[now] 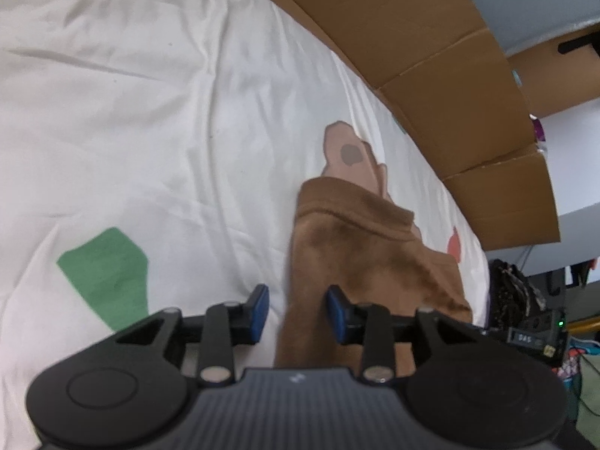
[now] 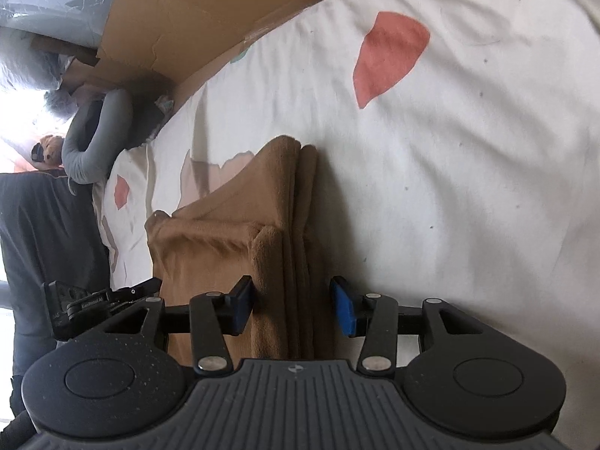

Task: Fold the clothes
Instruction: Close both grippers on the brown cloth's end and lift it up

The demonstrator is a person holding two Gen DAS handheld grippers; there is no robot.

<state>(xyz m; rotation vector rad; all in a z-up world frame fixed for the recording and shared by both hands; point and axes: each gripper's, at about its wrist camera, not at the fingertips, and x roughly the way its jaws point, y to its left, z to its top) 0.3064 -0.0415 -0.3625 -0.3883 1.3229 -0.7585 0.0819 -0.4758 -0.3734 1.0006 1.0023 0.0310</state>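
A brown garment (image 1: 360,258) lies folded in layers on a white bedsheet (image 1: 150,112) with coloured patches. In the left wrist view my left gripper (image 1: 298,313) is open, and the garment's near edge lies between and under its blue pads (image 1: 259,313). In the right wrist view the same brown garment (image 2: 240,247) shows stacked folded edges. My right gripper (image 2: 294,309) is open and straddles those edges, its blue pads (image 2: 345,311) apart on either side. Neither gripper pinches the cloth.
Flattened cardboard (image 1: 431,75) stands along the far edge of the bed. A person in grey sleeves (image 2: 93,135) and the other gripper (image 2: 93,303) show at the left of the right wrist view. Dark clutter (image 1: 525,311) sits beyond the bed's right side.
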